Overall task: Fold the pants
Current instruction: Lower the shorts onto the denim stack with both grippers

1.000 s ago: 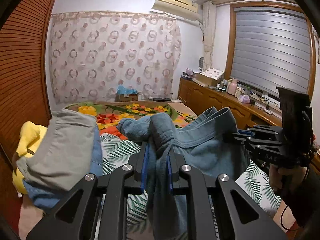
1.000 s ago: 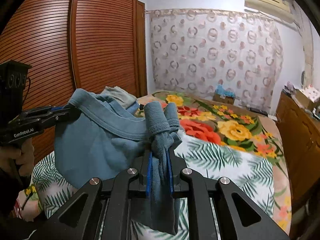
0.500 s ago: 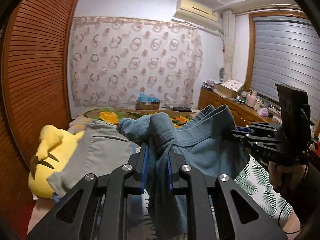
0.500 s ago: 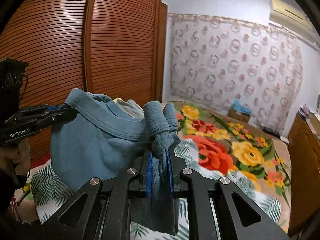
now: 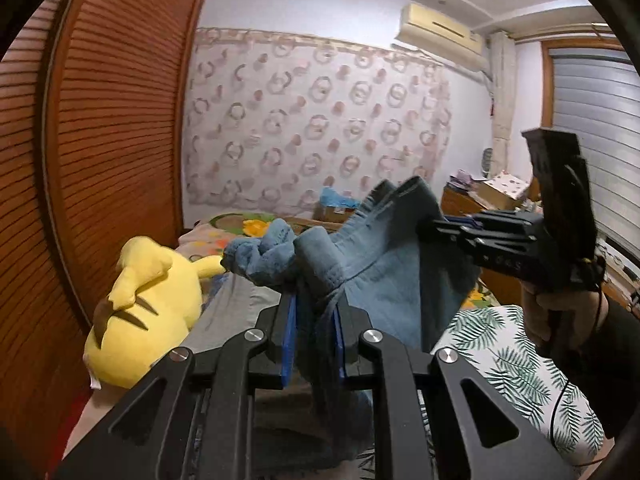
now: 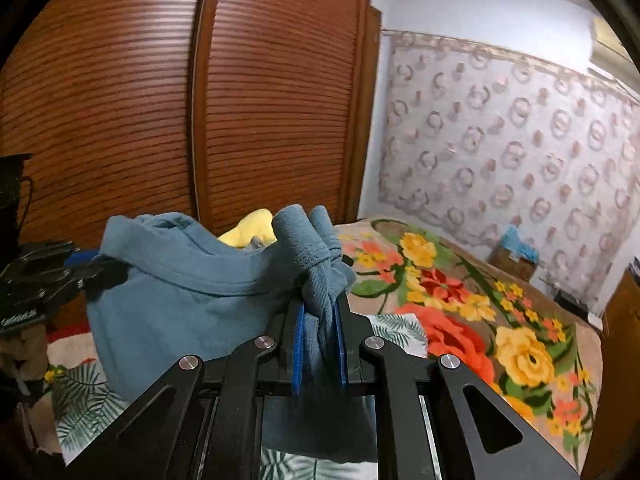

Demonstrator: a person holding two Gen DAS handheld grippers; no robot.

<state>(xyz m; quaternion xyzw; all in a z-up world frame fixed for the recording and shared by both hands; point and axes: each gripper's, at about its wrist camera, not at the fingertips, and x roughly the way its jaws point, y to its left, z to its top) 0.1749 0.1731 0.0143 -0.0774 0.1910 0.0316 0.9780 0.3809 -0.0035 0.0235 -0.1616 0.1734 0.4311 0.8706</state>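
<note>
Blue-grey pants [image 5: 384, 272] hang in the air over the bed, stretched between my two grippers. In the left wrist view my left gripper [image 5: 314, 320] is shut on a bunched end of the fabric, which spills over its blue pads. My right gripper [image 5: 434, 226], held by a hand at the right, pinches the other end at about the same height. The right wrist view shows my right gripper [image 6: 319, 320] shut on a rolled hem of the pants [image 6: 180, 288]. My left gripper [image 6: 92, 270] clamps the far end at the left edge.
A yellow plush toy [image 5: 148, 304] lies beside grey folded clothes [image 5: 236, 308] at the bed's left. A louvred wooden wardrobe [image 6: 260, 120] stands close behind them. The bed carries a floral blanket [image 6: 460, 300] and a palm-leaf sheet [image 5: 520, 360]. A wooden dresser [image 5: 460, 200] lines the right wall.
Both grippers have carried the pants to the left, towards the wardrobe and the plush toy. The window has slid out of view. Both grips on the fabric are unchanged.
</note>
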